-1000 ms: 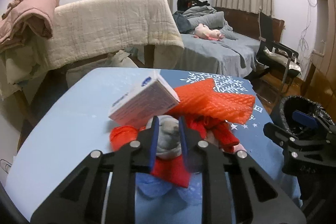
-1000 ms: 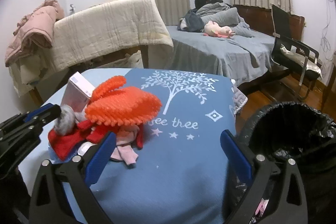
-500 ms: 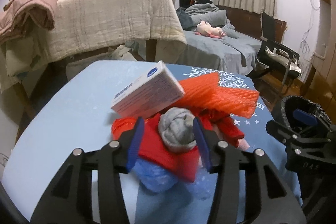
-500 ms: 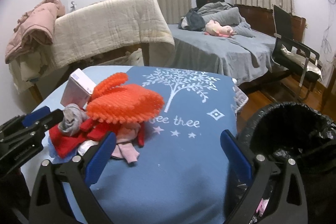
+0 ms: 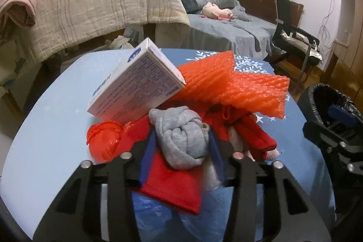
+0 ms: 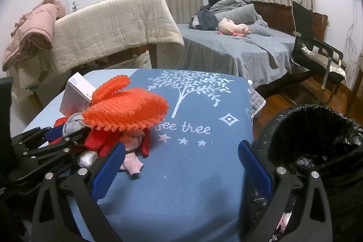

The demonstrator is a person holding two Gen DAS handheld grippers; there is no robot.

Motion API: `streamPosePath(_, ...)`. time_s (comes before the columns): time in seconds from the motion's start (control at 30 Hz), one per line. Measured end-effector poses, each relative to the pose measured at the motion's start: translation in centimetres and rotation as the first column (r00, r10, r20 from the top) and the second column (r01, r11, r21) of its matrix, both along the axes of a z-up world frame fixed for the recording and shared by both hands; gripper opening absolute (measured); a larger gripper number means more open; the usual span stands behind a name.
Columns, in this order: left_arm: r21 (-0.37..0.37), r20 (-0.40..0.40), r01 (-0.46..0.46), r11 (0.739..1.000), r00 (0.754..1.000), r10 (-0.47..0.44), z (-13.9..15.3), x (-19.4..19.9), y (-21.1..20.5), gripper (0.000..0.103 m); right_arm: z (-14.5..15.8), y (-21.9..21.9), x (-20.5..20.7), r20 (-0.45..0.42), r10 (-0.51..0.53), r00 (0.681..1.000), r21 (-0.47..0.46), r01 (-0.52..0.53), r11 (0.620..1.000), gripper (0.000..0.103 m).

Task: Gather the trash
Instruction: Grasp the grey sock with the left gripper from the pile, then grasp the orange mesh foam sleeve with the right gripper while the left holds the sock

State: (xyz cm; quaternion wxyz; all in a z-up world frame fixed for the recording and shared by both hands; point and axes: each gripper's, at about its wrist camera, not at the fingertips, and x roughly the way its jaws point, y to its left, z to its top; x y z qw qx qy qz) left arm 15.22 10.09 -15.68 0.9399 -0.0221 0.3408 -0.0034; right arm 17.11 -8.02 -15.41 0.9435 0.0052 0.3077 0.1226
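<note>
Blue cloth (image 5: 56,106) covers my table. Through the left wrist, my left gripper (image 5: 181,151) is closing, pads flanking a balled grey sock (image 5: 181,140) atop red trash. Through the right wrist, my right gripper (image 6: 181,165) gapes empty; "tree" is printed ahead.

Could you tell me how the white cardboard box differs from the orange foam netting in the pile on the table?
The white cardboard box is rigid, printed and flat-sided, tilted up on one edge; the orange foam netting is soft, ribbed, unprinted and folded over. The box sits at the pile's left, the netting spreads to the right. Both rest on top of the pile.
</note>
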Motion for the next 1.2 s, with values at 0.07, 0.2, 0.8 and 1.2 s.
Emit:
streamPosePath(0.07,-0.008,0.027,-0.005,1.0,1.0,0.005,0.4,-0.5,0.0,0.04,0.1,0.1,0.0,0.002,0.003,1.0,-0.002,-0.003,1.0,0.097)
streamPosePath(0.2,-0.035,0.086,-0.018,0.999,0.996,0.021,1.8,-1.9,0.3,0.04,0.5,0.0,0.0,0.018,0.004,1.0,0.001,-0.004,1.0,0.097)
streamPosePath(0.8,-0.004,0.112,-0.042,0.999,0.993,0.042,2.6,-1.5,1.4,0.04,0.8,2.1,5.8,-0.005,0.019,1.0,0.028,-0.019,0.999,0.093)
streamPosePath(1.2,0.012,0.093,-0.038,0.999,0.995,0.037,1.9,-0.9,1.5,0.04,-1.6,3.2,7.7,-0.136,0.179,0.975,0.109,-0.165,0.98,0.043)
